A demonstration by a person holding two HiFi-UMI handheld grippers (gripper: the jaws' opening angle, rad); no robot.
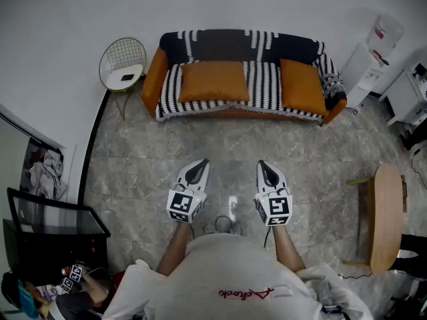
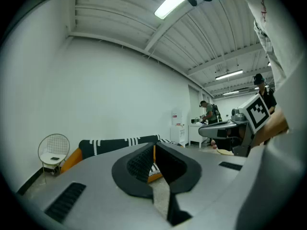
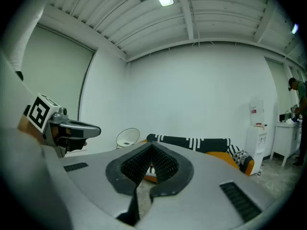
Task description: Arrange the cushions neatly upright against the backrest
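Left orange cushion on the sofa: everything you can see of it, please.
The left orange cushion is a plain rectangular pad, fabric-like, smooth, unpatterned, wider than deep. It sits on the left half of the sofa seat, on the black-and-white striped throw, with its far edge at the backrest. It looks laid back or flat rather than upright, though tilt is hard to judge from above. A strip of throw separates it from the other cushion. Nothing lies on it.

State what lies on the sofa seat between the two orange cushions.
Only the black-and-white striped cover of the sofa. Nothing else lies between the wider cushion and the narrower cushion. The head view shows this.
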